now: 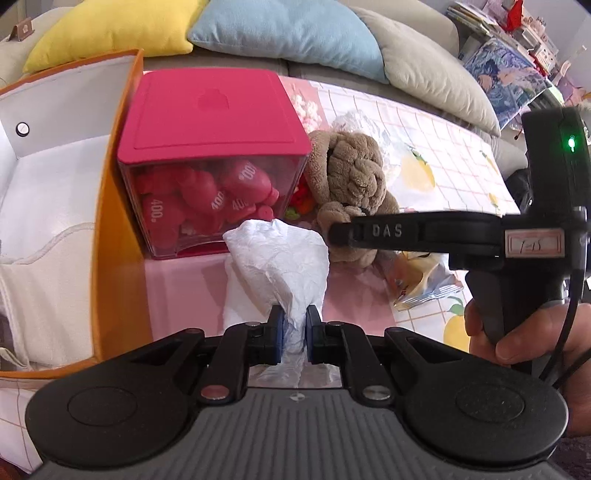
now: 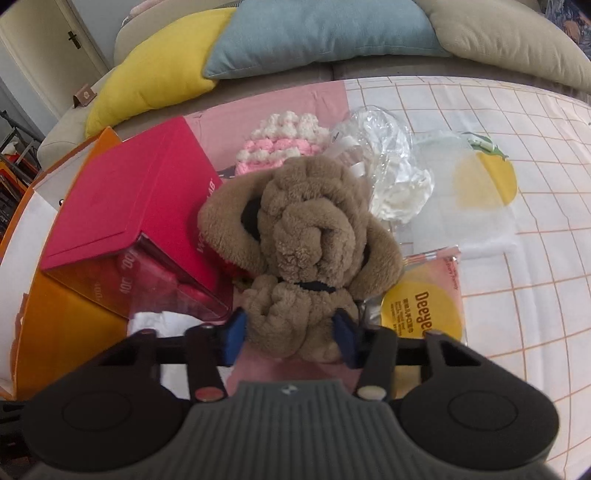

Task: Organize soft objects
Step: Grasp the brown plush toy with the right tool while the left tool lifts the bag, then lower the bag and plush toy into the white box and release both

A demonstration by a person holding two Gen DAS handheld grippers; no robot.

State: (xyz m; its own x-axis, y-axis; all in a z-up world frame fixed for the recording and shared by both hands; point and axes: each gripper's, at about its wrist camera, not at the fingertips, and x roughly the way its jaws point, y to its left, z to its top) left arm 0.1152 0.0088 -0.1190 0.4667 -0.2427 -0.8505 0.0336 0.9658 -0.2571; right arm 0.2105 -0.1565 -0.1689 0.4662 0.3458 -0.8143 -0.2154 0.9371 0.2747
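Observation:
My left gripper [image 1: 294, 334] is shut on a crumpled white tissue [image 1: 280, 258] and holds it just in front of the red-lidded box. My right gripper [image 2: 290, 341] is closed around the lower body of a brown plush dog [image 2: 303, 229], which sits on the table. The dog also shows in the left wrist view [image 1: 347, 173], with the right gripper [image 1: 338, 232] reaching it from the right. A pink and white knitted piece [image 2: 280, 144] lies behind the dog. A white soft item in clear wrap [image 2: 388, 173] lies at the dog's right.
An orange bin with a white lining [image 1: 55, 206] stands open at the left. A clear box with a red lid [image 1: 210, 110], full of red packets, stands between bin and dog. A yellow snack packet [image 2: 424, 306] lies at the right. Cushions [image 2: 314, 33] line the sofa behind.

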